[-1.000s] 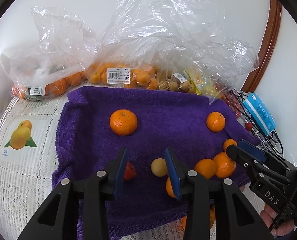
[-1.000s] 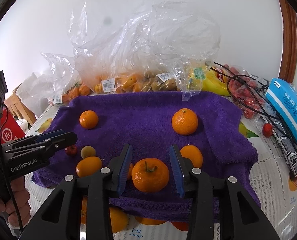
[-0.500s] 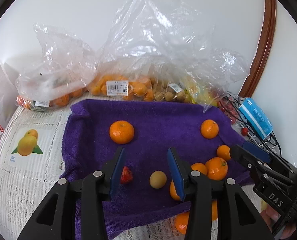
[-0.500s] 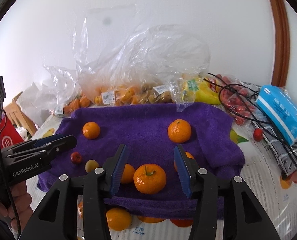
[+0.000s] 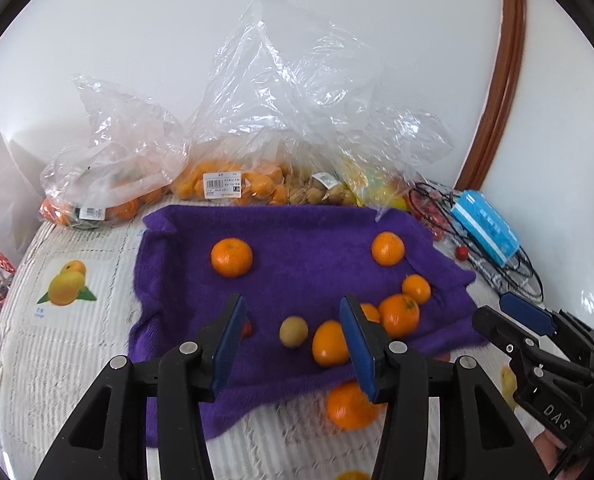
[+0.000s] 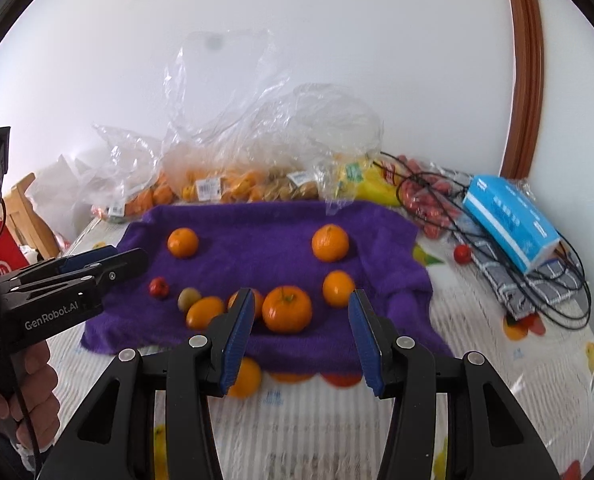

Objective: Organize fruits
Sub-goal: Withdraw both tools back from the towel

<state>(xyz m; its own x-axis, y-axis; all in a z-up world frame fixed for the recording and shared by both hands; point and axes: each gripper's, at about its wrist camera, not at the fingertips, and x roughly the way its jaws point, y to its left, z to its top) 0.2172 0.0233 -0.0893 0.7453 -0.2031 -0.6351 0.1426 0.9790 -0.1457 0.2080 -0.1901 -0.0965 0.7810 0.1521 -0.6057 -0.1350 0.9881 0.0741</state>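
Observation:
A purple towel lies on the table with several oranges on it. One orange sits far left, another far right. A cluster of oranges lies near the front edge beside a small brownish fruit and a small red fruit. My left gripper is open and empty above the towel's front. My right gripper is open and empty, hovering before the stemmed orange.
Clear plastic bags of oranges and other fruit line the wall behind the towel. A blue tissue pack and black cables lie at the right. A loose orange sits off the towel's front edge. A red box stands at the left.
Both grippers have pulled back and up from the towel. The right gripper's jaws have opened wider, leaving the stemmed orange on the towel. More of the table's front shows.

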